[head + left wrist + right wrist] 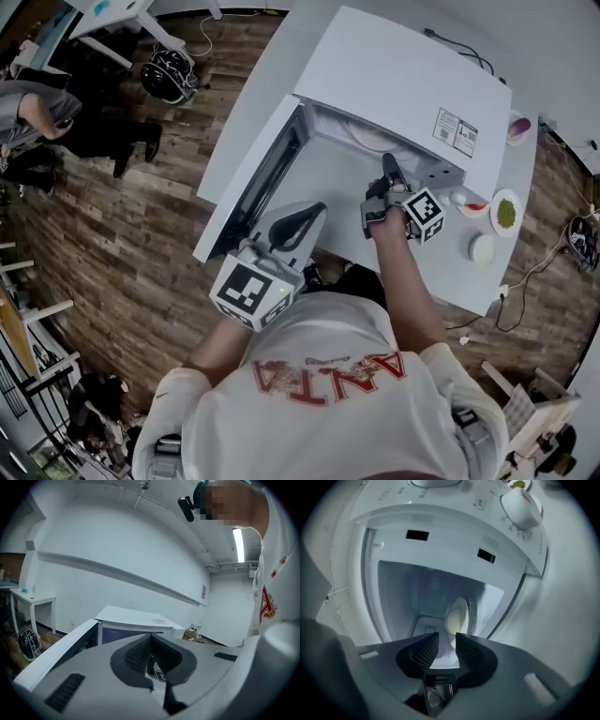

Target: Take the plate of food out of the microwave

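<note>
- Right claw (446, 641) spread, empty; plate (457, 616) inside microwave (440, 527) dim, its lower edge hidden behind the tips.
- Left claw (151, 641) pressed together.
- One plate, two claws.

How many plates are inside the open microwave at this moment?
1. A pale plate sits deep inside the microwave, ahead of the right gripper, whose jaws stand apart and empty. The head view shows only its rim, so more may be hidden.

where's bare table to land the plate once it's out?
Bare table between the open microwave door and the table's left edge. Microwave top bare too. Crowded right of the microwave: small dishes by the table edge.
</note>
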